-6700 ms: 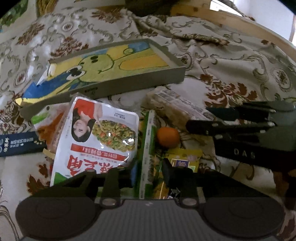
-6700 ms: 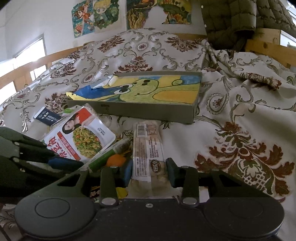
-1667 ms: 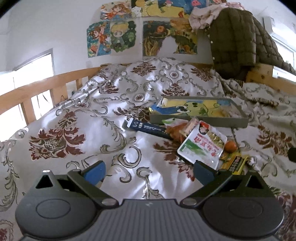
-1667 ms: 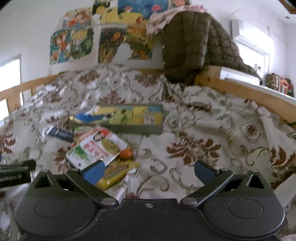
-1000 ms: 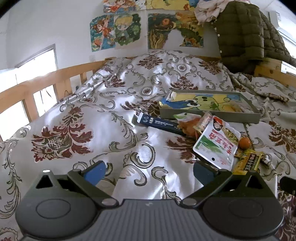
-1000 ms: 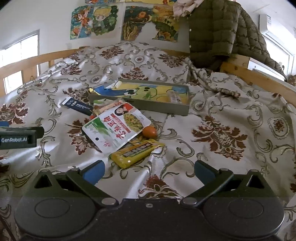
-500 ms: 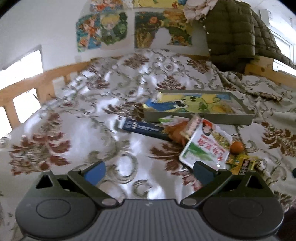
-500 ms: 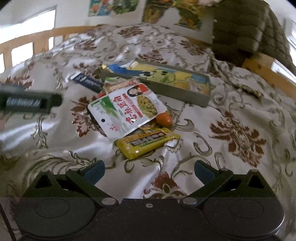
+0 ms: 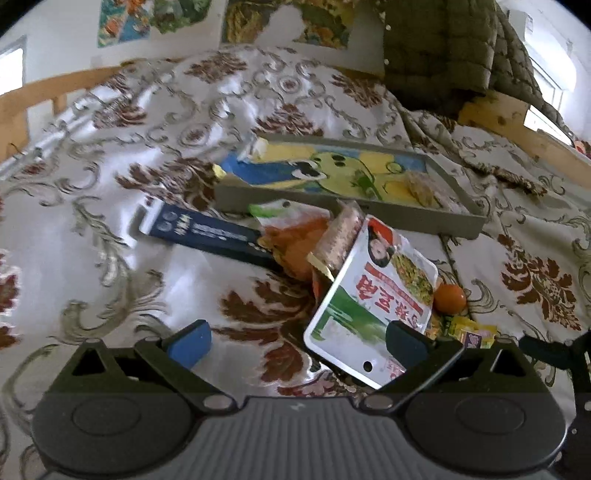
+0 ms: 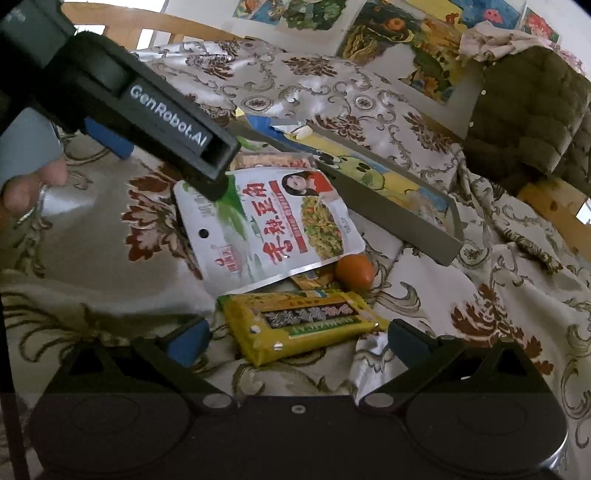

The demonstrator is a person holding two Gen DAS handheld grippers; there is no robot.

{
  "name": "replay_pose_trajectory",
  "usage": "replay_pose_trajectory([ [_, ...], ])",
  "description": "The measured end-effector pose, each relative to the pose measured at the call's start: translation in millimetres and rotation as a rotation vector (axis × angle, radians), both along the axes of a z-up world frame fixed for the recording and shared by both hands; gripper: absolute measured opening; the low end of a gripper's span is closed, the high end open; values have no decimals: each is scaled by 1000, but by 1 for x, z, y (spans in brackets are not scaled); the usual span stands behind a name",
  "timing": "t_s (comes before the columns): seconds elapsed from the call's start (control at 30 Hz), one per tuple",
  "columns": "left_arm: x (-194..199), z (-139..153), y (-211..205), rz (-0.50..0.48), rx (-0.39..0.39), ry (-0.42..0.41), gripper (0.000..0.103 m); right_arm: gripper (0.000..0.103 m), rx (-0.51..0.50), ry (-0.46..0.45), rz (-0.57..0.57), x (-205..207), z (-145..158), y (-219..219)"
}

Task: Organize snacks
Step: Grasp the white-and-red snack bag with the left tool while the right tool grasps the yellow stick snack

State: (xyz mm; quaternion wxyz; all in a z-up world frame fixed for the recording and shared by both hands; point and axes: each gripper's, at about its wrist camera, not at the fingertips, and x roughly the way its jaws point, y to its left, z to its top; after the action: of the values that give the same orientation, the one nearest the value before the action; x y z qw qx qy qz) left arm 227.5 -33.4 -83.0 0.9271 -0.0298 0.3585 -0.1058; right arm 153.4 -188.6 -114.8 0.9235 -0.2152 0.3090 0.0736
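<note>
A heap of snacks lies on the patterned bedspread in front of a grey tray [image 9: 351,216] [image 10: 402,218] with a cartoon picture. A clear-wrapped snack [image 9: 421,186] lies in the tray at its right end. The heap holds a white pouch [image 9: 373,306] [image 10: 273,229], a yellow packet [image 10: 299,325], a small orange [image 9: 448,297] [image 10: 354,271], an orange bag [image 9: 295,240] and a dark blue box [image 9: 203,230]. My left gripper [image 9: 295,341] is open, its right finger over the pouch's lower corner. My right gripper [image 10: 295,341] is open around the yellow packet's near end.
A wooden bed rail [image 9: 517,125] runs along the right side, with a dark green padded jacket [image 10: 528,114] hung over it. Posters [image 9: 288,18] cover the wall behind. In the right wrist view the left gripper's body [image 10: 147,114] and a hand [image 10: 29,184] fill the upper left.
Both grippers have come down and closer to the snack heap, staying open. The right one now has the yellow packet between its fingers; the left one has reached the white pouch.
</note>
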Motion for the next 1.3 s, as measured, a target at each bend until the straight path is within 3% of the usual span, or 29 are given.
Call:
replay_pose_trajectory([
  [0.27, -1, 0, -6, -114, -87, 16, 103, 102, -36, -19, -108, 7, 4, -11],
  [0.47, -4, 8, -14, -165, -146, 49, 102, 102, -27, 4, -251, 11, 12, -33],
  [0.57, -4, 11, -21, -142, -114, 34, 102, 102, -47, -7, -366, 13, 15, -51],
  [0.67, 2, 12, -24, -127, -74, 17, 102, 102, 36, 11, -416, 14, 21, -70],
  [0.83, 15, 2, -19, -139, -87, 106, 102, 102, 44, -20, -346, 9, 23, -58],
  [1.03, 22, -2, -5, -111, -142, 134, 99, 102, -7, -65, -242, 2, 24, -33],
  [1.3, 25, 5, -4, -179, -210, 159, 81, 101, 81, -71, -158, 4, 24, -20],
])
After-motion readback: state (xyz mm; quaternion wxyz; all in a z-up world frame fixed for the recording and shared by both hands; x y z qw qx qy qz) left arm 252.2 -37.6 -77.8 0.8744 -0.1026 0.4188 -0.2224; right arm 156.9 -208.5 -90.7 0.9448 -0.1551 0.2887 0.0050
